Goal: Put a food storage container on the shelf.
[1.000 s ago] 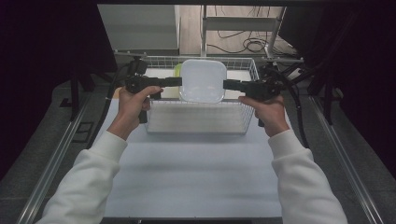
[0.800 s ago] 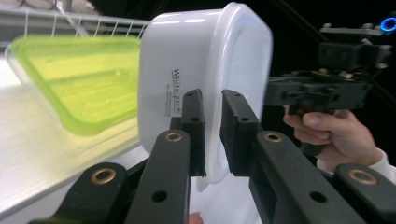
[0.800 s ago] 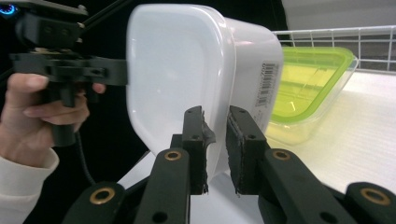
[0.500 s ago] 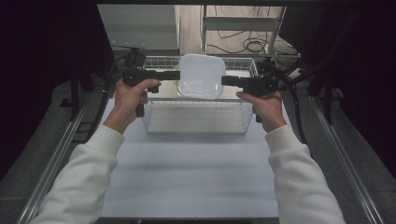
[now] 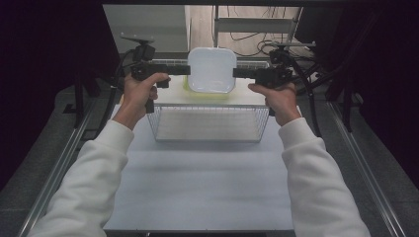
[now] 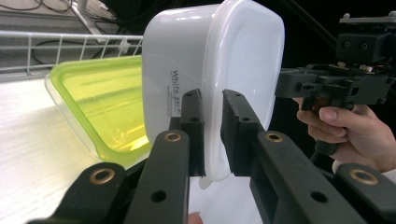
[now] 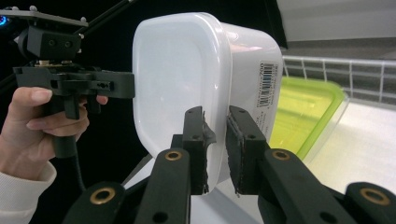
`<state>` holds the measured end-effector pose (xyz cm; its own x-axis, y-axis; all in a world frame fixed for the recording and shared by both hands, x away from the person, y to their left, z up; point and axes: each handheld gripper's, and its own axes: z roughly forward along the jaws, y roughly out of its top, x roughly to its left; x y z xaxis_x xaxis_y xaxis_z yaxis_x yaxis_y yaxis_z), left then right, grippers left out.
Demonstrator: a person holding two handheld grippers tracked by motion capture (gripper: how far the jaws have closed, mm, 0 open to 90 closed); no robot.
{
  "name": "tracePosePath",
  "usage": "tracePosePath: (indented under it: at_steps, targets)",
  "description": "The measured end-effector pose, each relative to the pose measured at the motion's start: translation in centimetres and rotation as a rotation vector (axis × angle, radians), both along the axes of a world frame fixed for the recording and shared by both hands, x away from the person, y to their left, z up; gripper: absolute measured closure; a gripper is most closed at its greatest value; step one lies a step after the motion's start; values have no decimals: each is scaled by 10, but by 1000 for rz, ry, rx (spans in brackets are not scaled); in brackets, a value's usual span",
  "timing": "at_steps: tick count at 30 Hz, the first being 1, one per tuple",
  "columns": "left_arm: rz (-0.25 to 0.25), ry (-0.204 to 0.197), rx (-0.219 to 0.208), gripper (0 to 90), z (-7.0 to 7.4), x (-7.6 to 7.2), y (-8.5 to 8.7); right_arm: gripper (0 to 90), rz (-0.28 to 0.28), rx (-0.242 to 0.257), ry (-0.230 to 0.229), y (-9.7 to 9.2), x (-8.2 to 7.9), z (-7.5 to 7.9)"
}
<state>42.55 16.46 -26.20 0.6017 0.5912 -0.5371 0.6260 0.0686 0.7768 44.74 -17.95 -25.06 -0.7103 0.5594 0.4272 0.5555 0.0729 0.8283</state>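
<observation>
White plastic container (image 5: 211, 69) hangs between both tongs, left tongs (image 5: 184, 69) clamped on its left rim, right tongs (image 5: 238, 73) on its right, above the wire basket's (image 5: 207, 123) far side.

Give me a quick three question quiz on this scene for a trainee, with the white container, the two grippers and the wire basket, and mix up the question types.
1. True or false: the white container rests on the floor of the wire basket.
2. Which part of the container does the left gripper clamp? A) its rim B) a handle C) a label
3. Fill in: behind the white container lies a shallow container coloured ____.

Key
1. False: it hangs in the air, tilted, with the right gripper clamping the opposite edge.
2. A
3. Yellow-green; the green container lies on the table behind the basket.
</observation>
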Motion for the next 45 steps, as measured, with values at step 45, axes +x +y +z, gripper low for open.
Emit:
tracePosePath:
  at_steps: [45]
  targets:
    - [47,301,-263,746,-32,76,18,715,-112,160,334,9,83,-19]
